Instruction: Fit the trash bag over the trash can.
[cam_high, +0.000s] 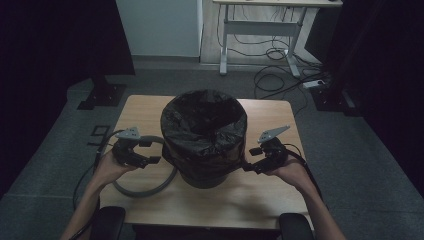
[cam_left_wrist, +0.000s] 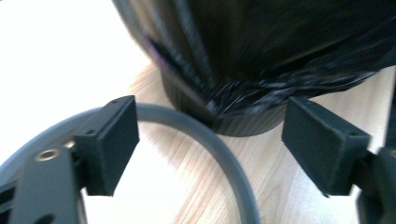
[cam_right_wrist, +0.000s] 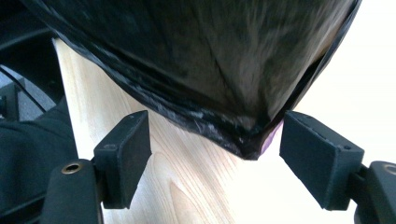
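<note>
A round bin lined with a black trash bag (cam_high: 204, 125) stands in the middle of the wooden table (cam_high: 240, 202). A grey ring (cam_high: 145, 192) lies flat on the table at the bin's left front. My left gripper (cam_high: 152, 151) is open beside the bin's left side, above the ring. In the left gripper view, its jaws stand wide apart before the bag's hanging hem (cam_left_wrist: 261, 91) and the grey ring (cam_left_wrist: 226, 156). My right gripper (cam_high: 249, 160) is open at the bin's right side. The bag's lower edge (cam_right_wrist: 233, 135) hangs between its jaws, untouched.
Behind the table stands a white desk (cam_high: 260, 25) with cables (cam_high: 280, 80) and a power strip on the grey floor. A black stand base (cam_high: 102, 95) sits at the back left. Dark curtains flank both sides. Chair armrests (cam_high: 107, 220) show at the bottom.
</note>
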